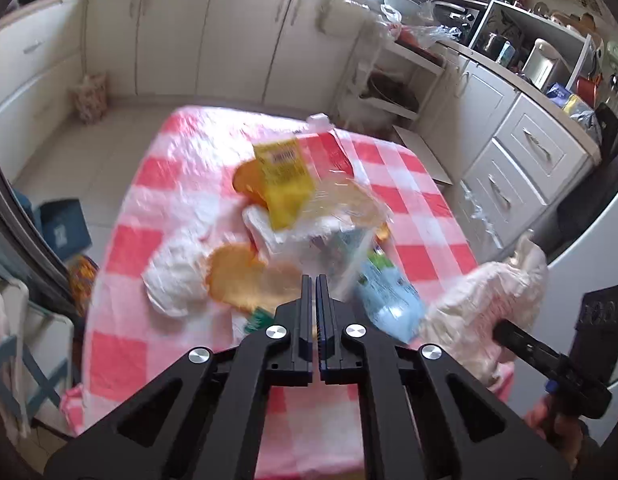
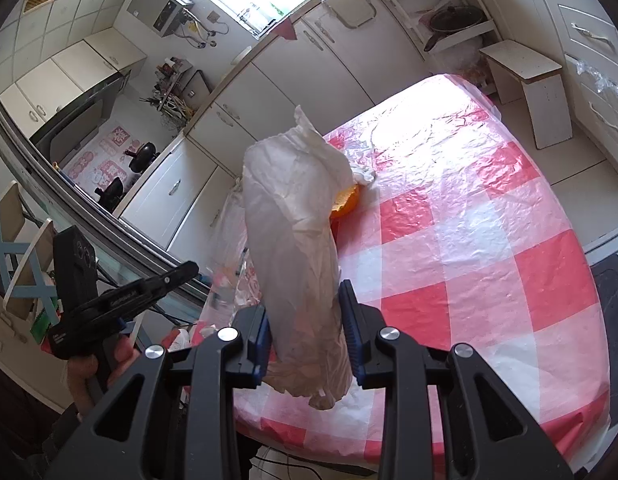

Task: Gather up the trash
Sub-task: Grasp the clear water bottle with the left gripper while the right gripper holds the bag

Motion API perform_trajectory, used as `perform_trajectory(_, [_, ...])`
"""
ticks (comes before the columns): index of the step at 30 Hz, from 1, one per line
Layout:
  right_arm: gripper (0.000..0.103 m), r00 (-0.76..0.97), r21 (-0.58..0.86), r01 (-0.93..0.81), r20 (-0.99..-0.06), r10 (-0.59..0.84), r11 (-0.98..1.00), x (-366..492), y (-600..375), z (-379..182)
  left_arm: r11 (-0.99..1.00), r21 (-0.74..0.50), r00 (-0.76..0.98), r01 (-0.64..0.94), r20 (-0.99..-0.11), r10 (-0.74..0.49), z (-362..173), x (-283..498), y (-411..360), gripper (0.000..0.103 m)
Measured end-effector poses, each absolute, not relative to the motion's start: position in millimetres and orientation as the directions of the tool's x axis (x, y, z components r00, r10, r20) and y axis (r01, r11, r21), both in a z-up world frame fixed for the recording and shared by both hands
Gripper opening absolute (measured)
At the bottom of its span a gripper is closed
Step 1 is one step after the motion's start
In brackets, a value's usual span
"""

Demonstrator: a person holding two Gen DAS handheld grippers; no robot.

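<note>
desk cover [image 2: 469, 216]: glossy, crinkled plastic sheet, red-and-white check. white bag [image 2: 301, 248]: thin, wrinkled, matt plastic. yellow packet [image 1: 283, 178]: shiny foil-like wrapper. right gripper [image 2: 307, 332]: matt black plastic, polished metal pivots.

Around the trash heap [image 1: 293, 236] mid-surface, the checked surface [image 2: 489, 240] lies bare toward its far and right edges, giving open passage there. The white bag [image 2: 301, 264], clamped in the right tongs [image 2: 305, 328], rises just beside the heap and blocks that side.
</note>
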State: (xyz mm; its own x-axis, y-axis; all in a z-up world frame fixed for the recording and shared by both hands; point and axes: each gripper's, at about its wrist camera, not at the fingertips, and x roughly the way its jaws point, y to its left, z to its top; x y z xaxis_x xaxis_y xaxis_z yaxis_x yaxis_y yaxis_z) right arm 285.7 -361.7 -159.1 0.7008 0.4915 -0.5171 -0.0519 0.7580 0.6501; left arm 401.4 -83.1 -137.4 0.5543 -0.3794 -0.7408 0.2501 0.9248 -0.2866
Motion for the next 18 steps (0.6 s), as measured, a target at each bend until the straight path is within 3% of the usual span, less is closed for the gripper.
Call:
perform_trajectory(3, [0.032,0.698,0.621,-0.044,-0.541,0.469,0.782,285.9,-357.8,-163.2,0.944,-0.204,0.514,0.259,-0.799,-0.314,-159.4,396.3,-90.8,0.007])
perform_trajectory(4, [0.032,0.697,0.618,-0.038,-0.547,0.464,0.785,286.3,-357.0,-164.7,0.943,-0.215,0.494,0.255,-0.809,-0.318,-165.7,396.1,-90.5,0.013])
perform_trajectory(6, [0.032,0.692,0.621,-0.023,-0.556,0.461,0.784,286.2,-357.7,-169.7,0.947,-0.22,0.489,0.235,-0.815,-0.311,-173.4,393.2,-87.9,0.03])
perform_trajectory(7, [0.032,0.69,0.621,-0.019,-0.559,0.46,0.784,286.0,-358.3,-171.0,0.955,-0.202,0.503,0.218,-0.815,-0.287,-174.4,391.2,-86.2,0.047])
perform_trajectory(8, [0.032,0.688,0.621,-0.016,-0.561,0.46,0.783,285.3,-358.8,-172.5,0.959,-0.189,0.52,0.21,-0.809,-0.273,-174.1,388.9,-84.4,0.056])
perform_trajectory(18, [0.033,0.673,0.642,-0.02,-0.558,0.485,0.767,283.8,-355.4,-176.8,0.983,-0.017,0.644,0.185,-0.753,-0.134,-153.4,412.9,-72.5,0.079])
